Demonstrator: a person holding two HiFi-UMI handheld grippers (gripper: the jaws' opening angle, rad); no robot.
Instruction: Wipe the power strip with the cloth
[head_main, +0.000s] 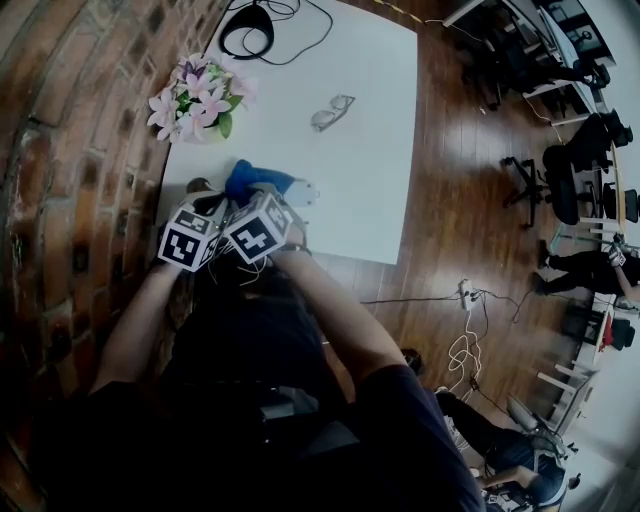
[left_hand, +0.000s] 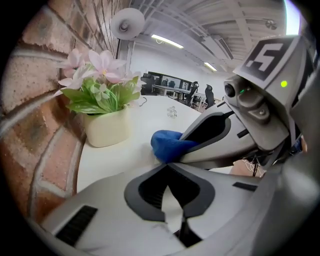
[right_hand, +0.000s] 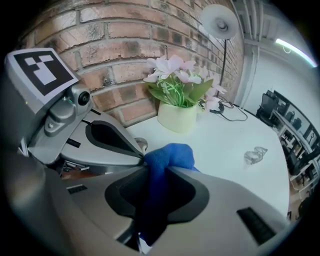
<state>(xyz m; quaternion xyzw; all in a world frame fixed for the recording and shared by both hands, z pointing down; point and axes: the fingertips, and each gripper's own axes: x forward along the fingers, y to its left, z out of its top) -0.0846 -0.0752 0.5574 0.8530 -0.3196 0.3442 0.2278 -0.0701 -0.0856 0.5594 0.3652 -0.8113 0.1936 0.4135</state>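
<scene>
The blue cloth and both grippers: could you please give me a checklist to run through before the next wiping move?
1. Blue cloth clamped in the right gripper: ok.
2. Left gripper shut with nothing between its jaws: ok.
3. Power strip found under or beside the cloth: cannot tell, no view shows it plainly.
4. Flower pot stands apart from the cloth: ok.
5. Glasses lie well away from the cloth: ok.
6. Left gripper's tip clear of the cloth: cannot tell, they sit very close.
</scene>
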